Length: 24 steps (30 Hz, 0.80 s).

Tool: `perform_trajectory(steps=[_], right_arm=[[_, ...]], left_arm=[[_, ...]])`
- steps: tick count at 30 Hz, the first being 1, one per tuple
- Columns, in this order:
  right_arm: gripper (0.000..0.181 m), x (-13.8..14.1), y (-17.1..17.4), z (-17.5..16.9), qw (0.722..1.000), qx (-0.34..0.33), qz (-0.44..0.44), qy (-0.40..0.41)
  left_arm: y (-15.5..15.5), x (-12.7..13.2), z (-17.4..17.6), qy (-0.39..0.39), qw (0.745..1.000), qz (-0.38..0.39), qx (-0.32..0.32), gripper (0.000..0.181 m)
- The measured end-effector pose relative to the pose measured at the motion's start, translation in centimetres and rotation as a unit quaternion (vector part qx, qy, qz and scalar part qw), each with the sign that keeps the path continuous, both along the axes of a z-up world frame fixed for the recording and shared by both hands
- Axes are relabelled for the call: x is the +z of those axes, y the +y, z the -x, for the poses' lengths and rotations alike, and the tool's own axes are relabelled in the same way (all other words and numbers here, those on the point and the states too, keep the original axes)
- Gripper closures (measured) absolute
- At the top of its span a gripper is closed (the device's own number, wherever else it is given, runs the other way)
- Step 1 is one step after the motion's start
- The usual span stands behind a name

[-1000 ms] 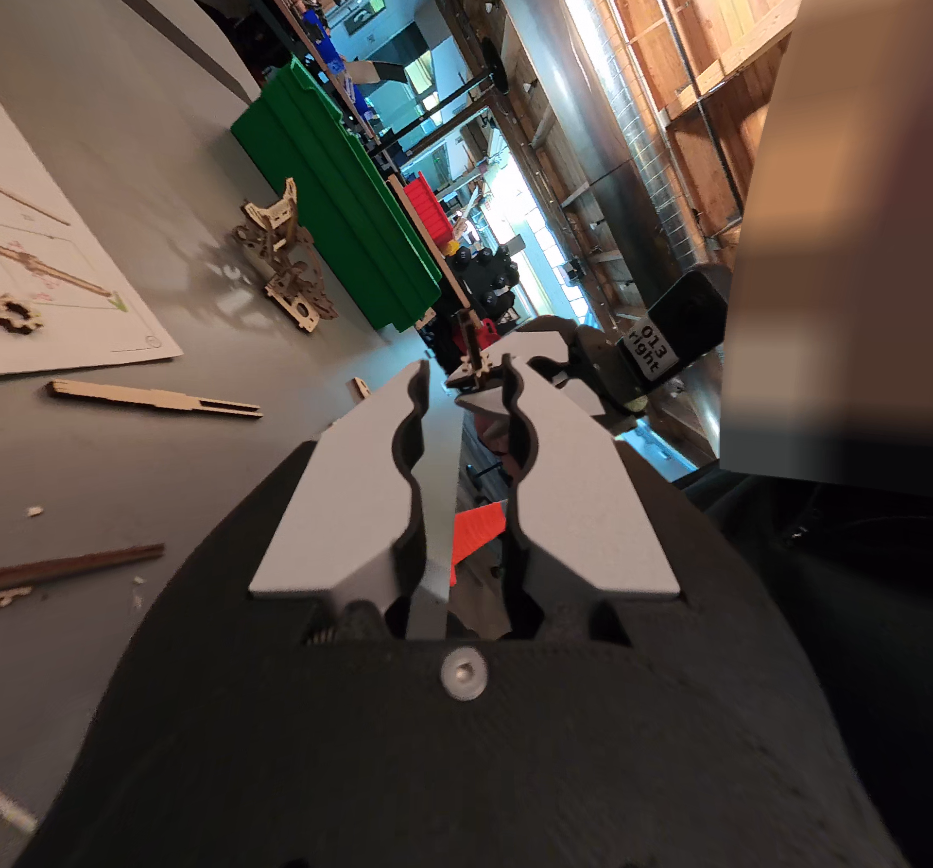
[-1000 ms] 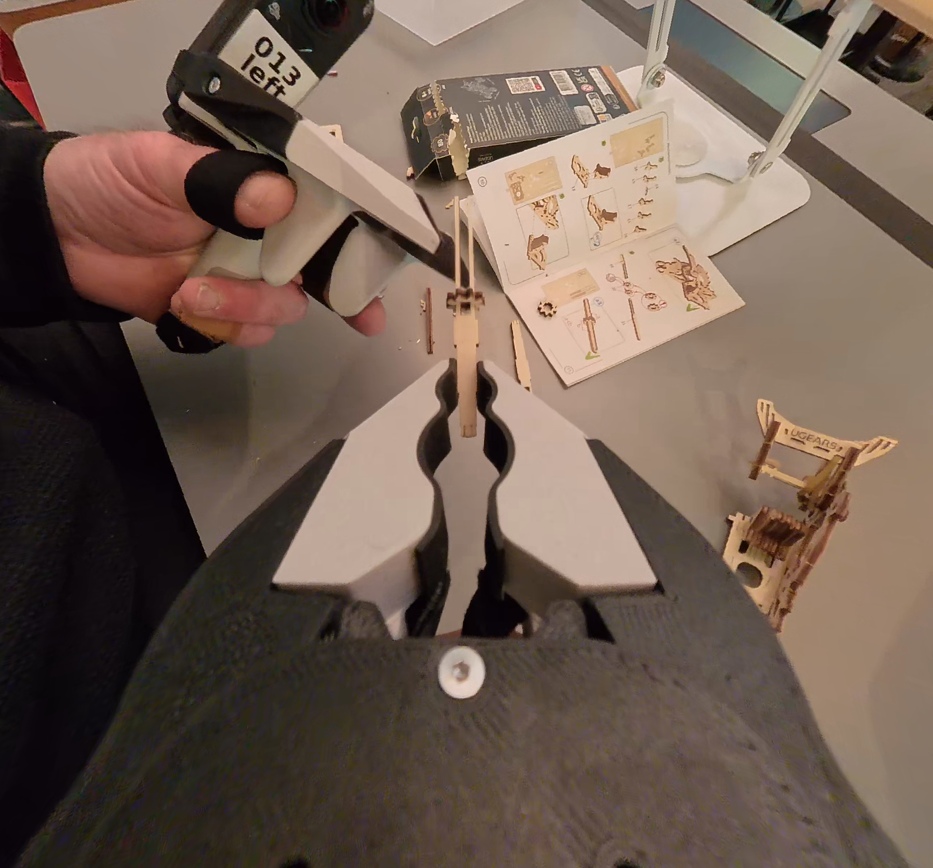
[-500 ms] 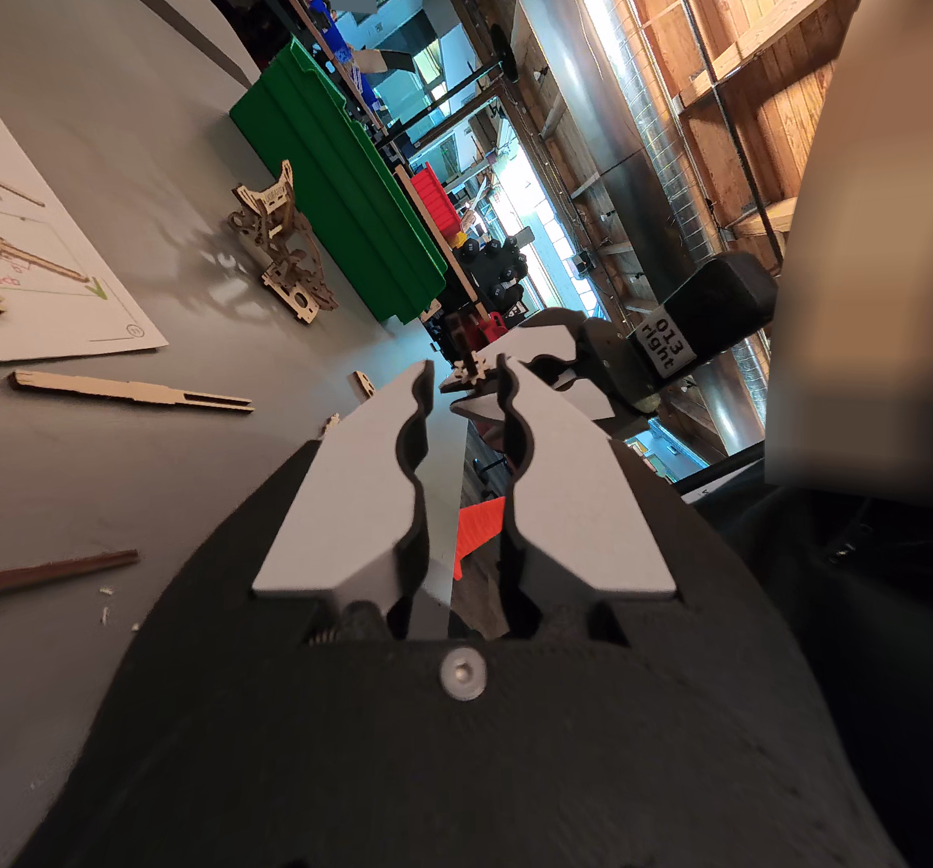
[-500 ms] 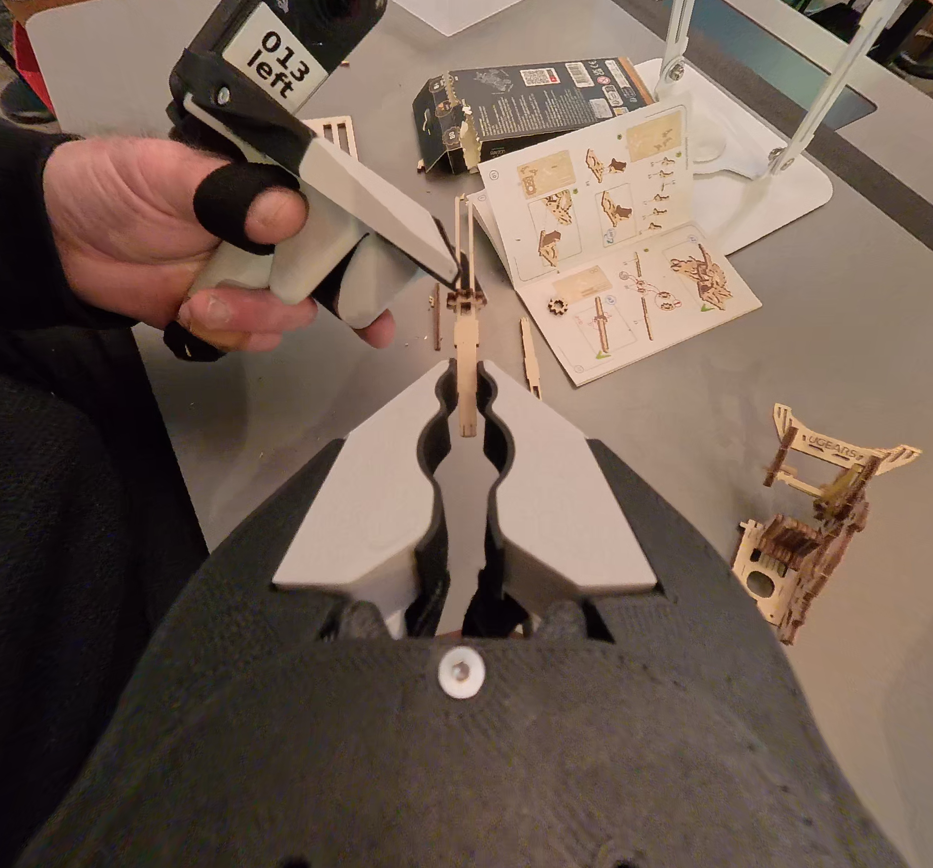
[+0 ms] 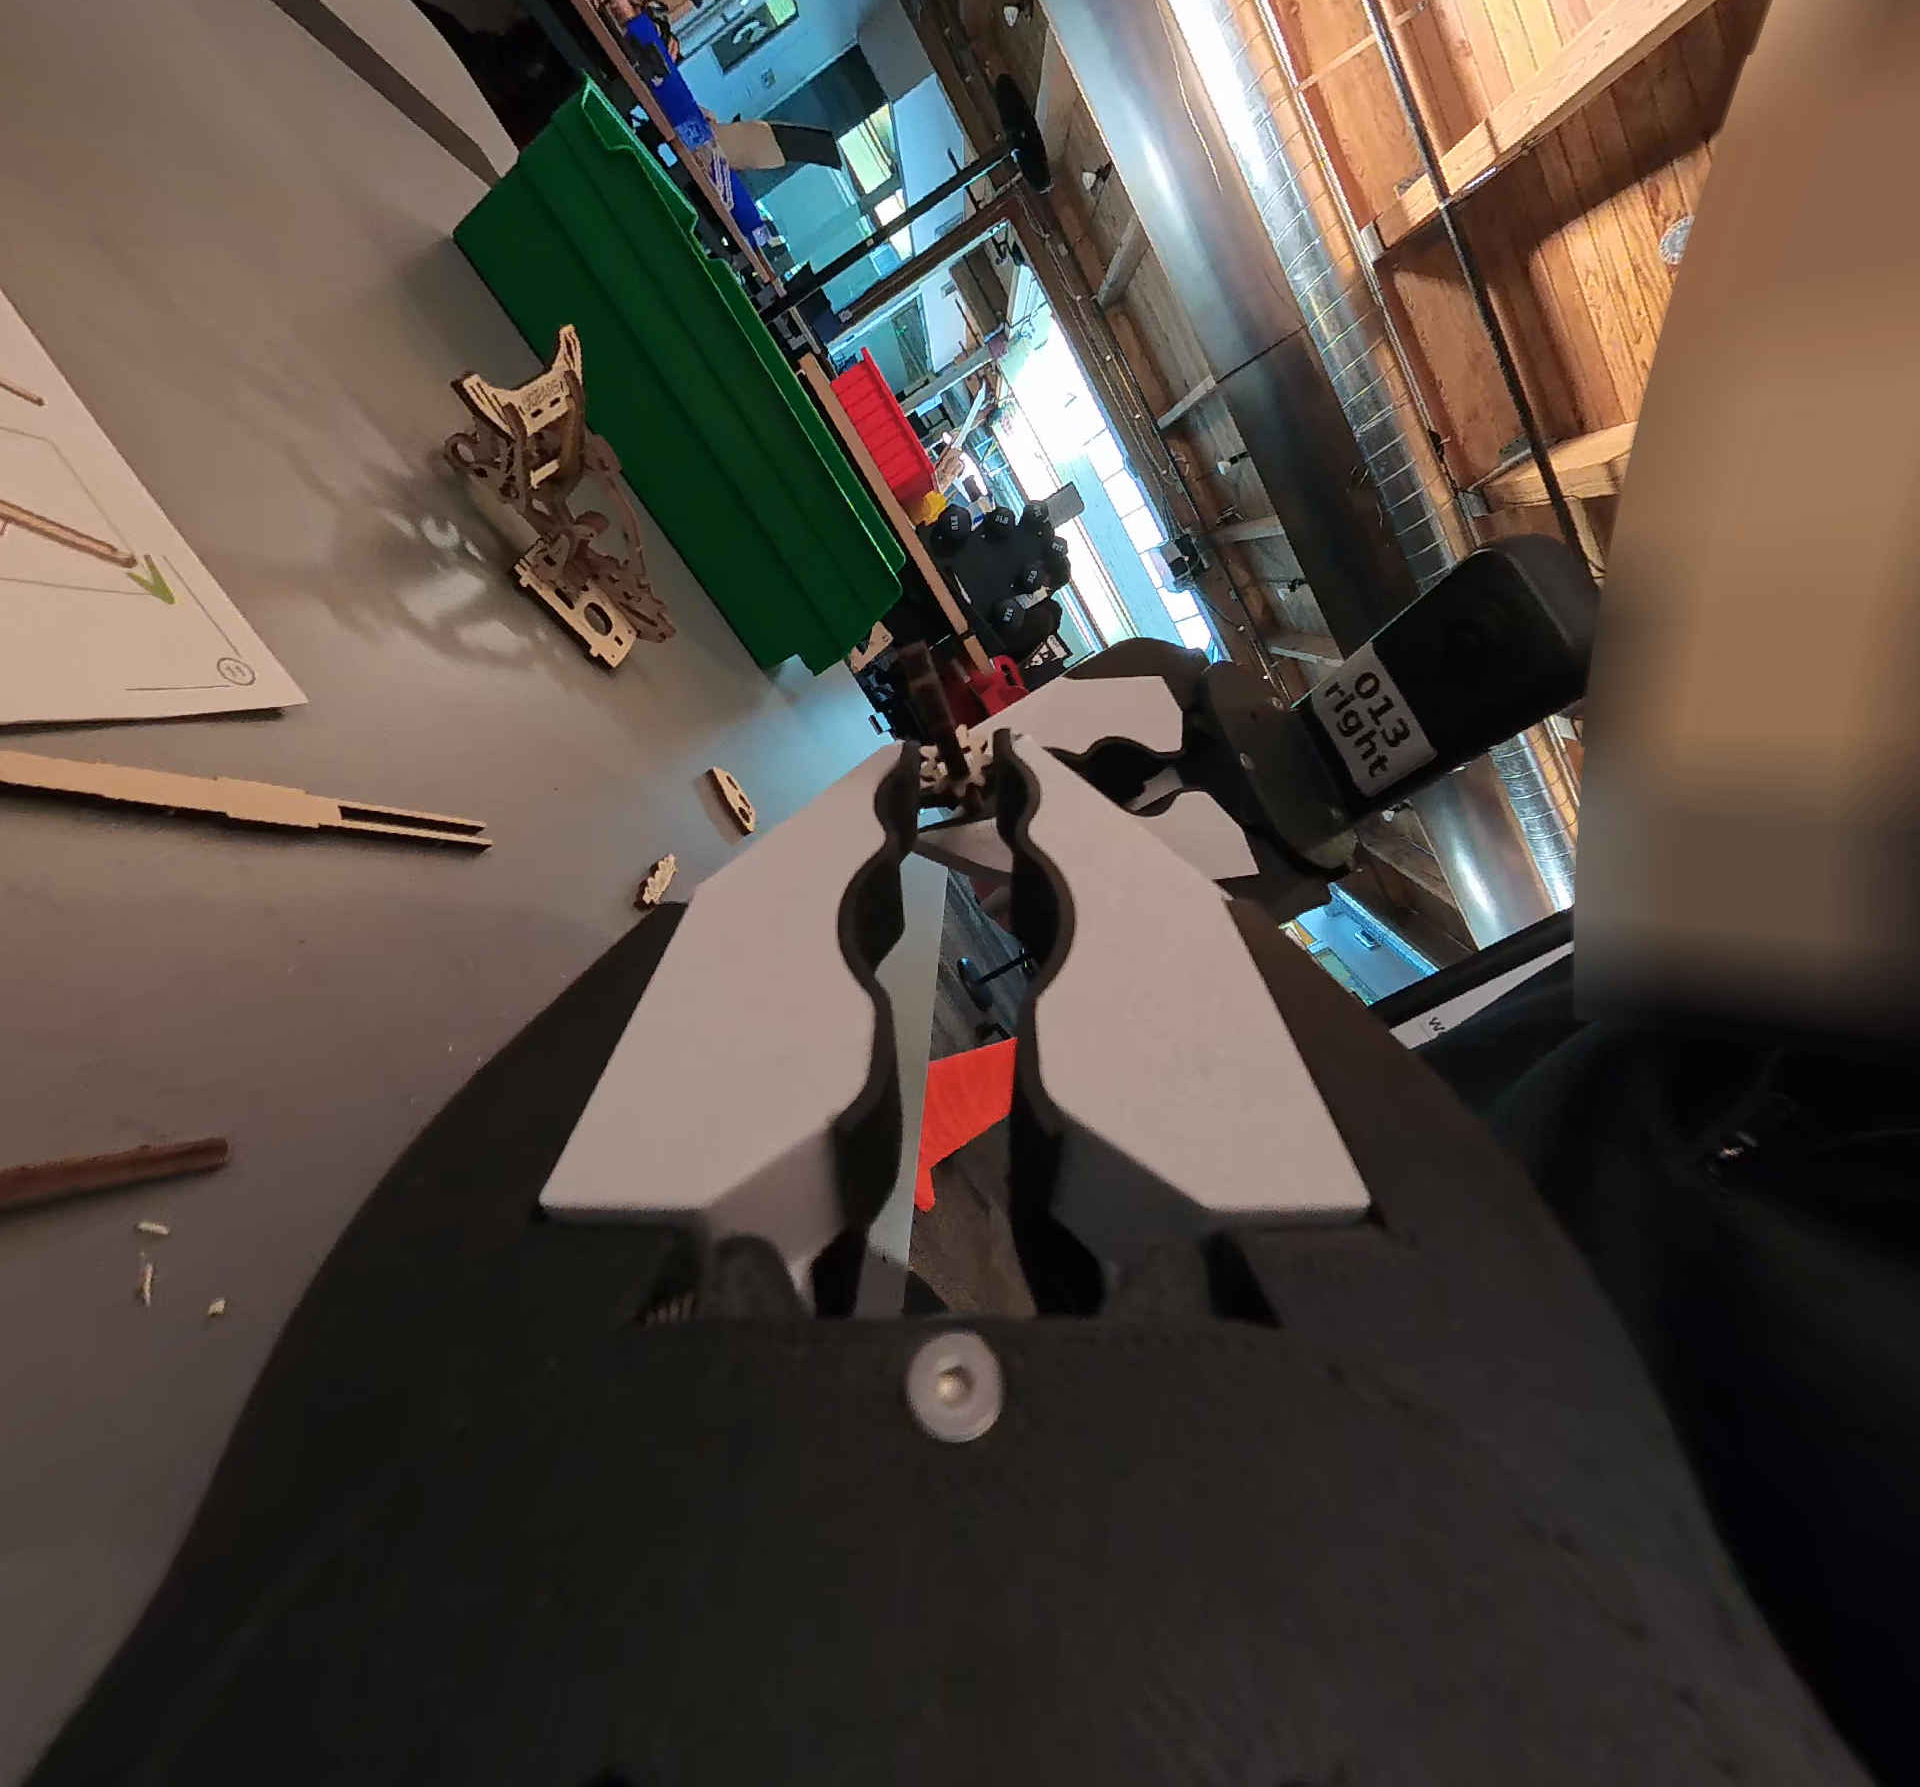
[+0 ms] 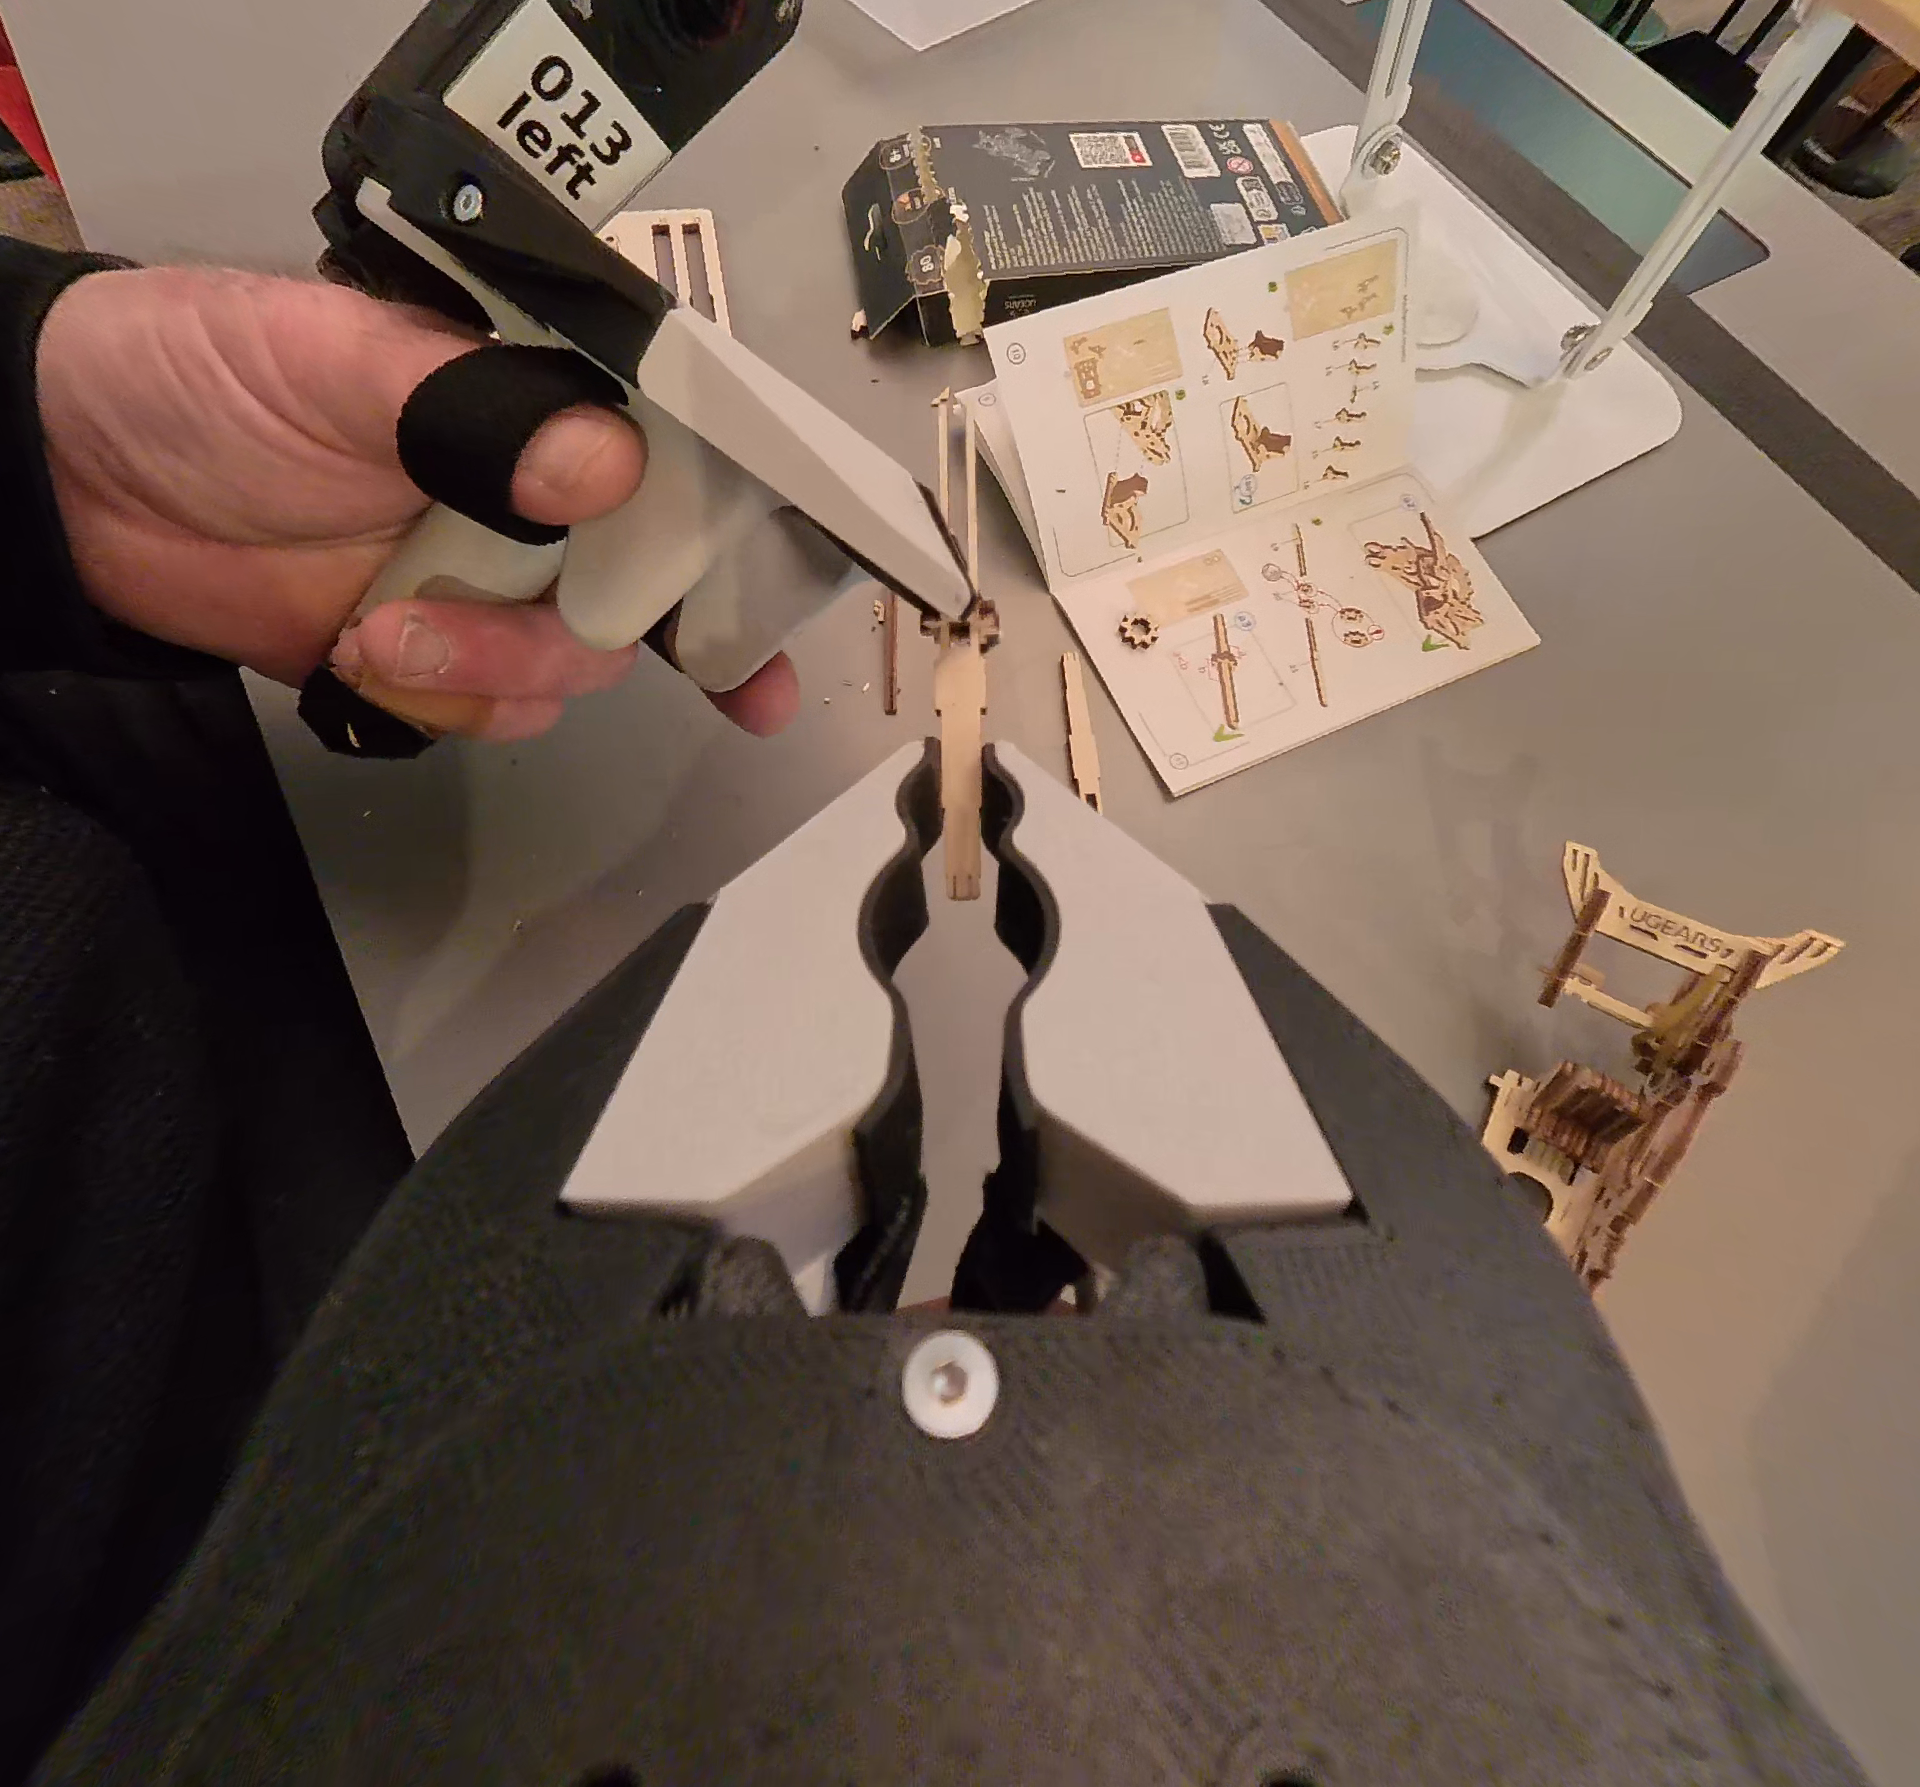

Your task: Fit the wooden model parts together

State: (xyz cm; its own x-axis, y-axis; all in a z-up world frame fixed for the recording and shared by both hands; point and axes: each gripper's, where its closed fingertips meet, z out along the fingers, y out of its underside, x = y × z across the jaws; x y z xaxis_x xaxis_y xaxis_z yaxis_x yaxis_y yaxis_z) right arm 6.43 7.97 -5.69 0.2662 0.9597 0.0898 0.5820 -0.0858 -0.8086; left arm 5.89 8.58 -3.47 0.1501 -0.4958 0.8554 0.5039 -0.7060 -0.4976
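Observation:
My right gripper [image 6: 958, 756] is shut on a pale forked wooden stick [image 6: 956, 698] and holds it pointing forward above the grey table. A small wooden gear [image 6: 964, 617] sits on the stick where the fork starts. My left gripper [image 6: 951, 594] comes in from the left, and its tips pinch that gear. In the left wrist view the gear [image 5: 948, 769] sits between the tips of my left gripper [image 5: 951, 750], with the right gripper [image 5: 1101, 771] just behind it.
A partly built wooden model [image 6: 1621, 1093] stands on the table at the right. An open instruction booklet [image 6: 1247, 532] with a loose gear [image 6: 1140, 633] on it, a black box [image 6: 1091, 210] and a white stand base [image 6: 1507, 387] lie ahead. Loose sticks [image 6: 1081, 729] lie below. A green crate [image 5: 675, 428] stands at the table's edge. Left and right tips are no more than a few centimetres apart. The partly built wooden model [image 6: 1621, 1093] is about equally far from each gripper, around 20 centimeters. It is also in sight in the left wrist view [image 5: 579, 515].
My left gripper has moved along the stick from the fork prongs onto the gear. My right gripper has kept its hold on the stick.

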Motion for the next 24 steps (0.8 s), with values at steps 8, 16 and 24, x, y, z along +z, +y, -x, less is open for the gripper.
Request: perform_trajectory(steps=[8,16,24], right_arm=[[0.177,-0.4,0.2,-0.5,1.0,0.0,0.015,0.0],[0.177,-3.0,0.4,-2.0,0.995,0.0,0.091,-0.03],[0.177,-5.0,-0.2,-2.2,0.987,0.01,0.151,-0.049]], left_arm=[[0.1,-0.9,1.9,0.039,0.999,-0.002,0.026,0.16],[-0.3,-5.9,7.2,0.388,0.919,-0.053,0.034,0.158],[-0.1,-8.4,10.8,0.525,0.849,-0.053,0.024,0.156]])
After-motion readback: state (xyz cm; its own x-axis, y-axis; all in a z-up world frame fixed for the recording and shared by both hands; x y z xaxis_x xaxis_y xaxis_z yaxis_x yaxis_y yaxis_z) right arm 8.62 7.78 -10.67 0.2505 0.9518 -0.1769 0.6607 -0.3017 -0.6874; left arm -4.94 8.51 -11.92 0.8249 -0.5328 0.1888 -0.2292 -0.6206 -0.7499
